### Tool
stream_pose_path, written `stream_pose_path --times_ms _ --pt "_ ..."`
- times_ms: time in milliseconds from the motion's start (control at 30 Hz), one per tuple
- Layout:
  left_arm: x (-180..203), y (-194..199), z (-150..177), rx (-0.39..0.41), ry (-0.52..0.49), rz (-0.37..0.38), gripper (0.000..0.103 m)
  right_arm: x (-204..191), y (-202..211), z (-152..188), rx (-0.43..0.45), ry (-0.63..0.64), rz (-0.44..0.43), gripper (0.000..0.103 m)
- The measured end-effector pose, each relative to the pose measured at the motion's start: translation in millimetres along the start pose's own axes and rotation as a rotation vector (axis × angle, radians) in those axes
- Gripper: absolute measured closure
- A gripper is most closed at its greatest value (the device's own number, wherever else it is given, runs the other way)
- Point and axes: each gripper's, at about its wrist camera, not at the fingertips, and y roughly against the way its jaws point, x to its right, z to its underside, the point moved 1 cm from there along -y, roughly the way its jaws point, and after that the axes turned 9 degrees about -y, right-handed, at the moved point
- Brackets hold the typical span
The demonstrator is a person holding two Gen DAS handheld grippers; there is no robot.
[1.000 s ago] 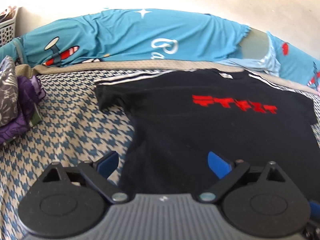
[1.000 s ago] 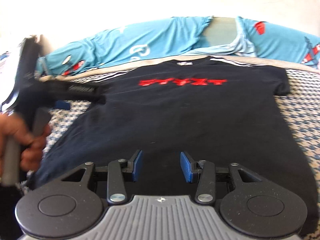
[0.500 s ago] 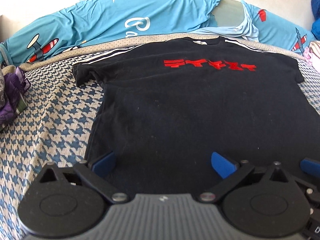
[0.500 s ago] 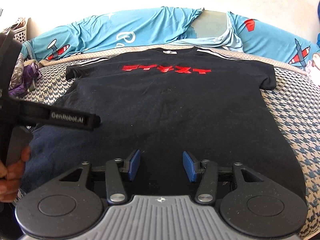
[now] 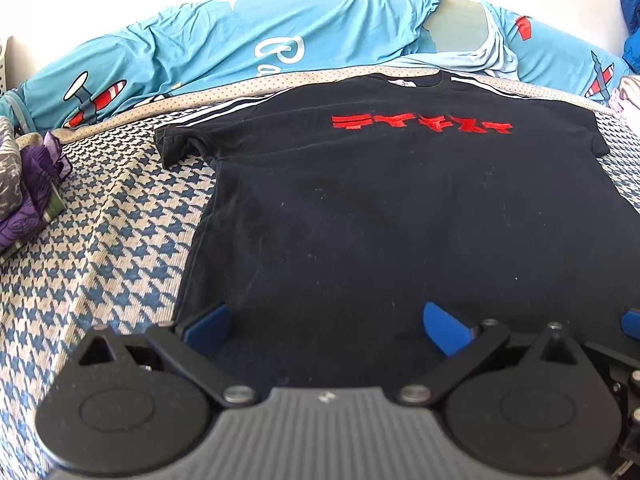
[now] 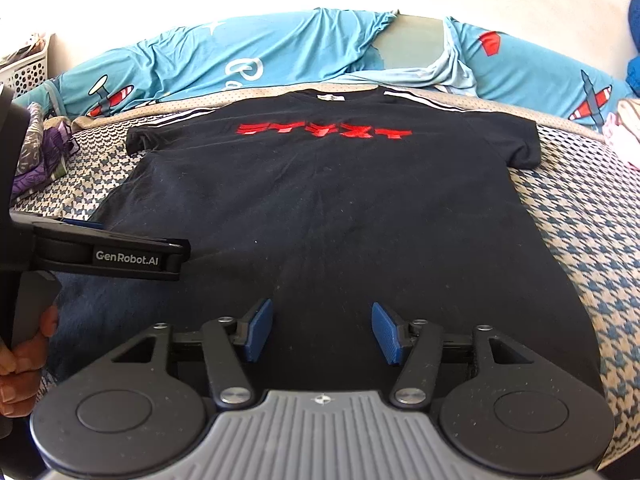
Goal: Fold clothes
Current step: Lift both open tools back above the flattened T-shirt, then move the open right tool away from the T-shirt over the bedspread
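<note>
A black T-shirt [image 5: 400,208] [image 6: 320,208] with red lettering and white shoulder stripes lies spread flat on the bed, collar away from me. My left gripper [image 5: 326,320] hovers over the shirt's near left part, jaws wide open, nothing between the blue pads. My right gripper [image 6: 322,330] sits above the shirt's lower middle with its jaws opening; only the flat cloth lies below, none is pinched. The left gripper also shows from the side in the right wrist view [image 6: 120,256], held by a hand [image 6: 24,356].
The bed has a blue-and-cream houndstooth cover [image 5: 100,240]. Blue aeroplane-print bedding [image 5: 240,44] runs along the back wall. Folded purple and grey clothes [image 5: 28,200] lie at the left. Pale pink cloth [image 6: 624,132] is at the right edge, a white basket [image 6: 24,72] far left.
The left gripper moved right and forward over the shirt and opened a little wider. The right gripper's jaws spread apart, and its view settled on the whole shirt.
</note>
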Motion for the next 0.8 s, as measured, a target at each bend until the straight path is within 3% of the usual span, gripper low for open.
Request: stream_pose_path --times_ms 800 --pt "3.7 21.7 20.7 -0.02 0.028 -0.016 0.0 21.7 31.1 18.4 -0.076 -0.071 0.036 0.039"
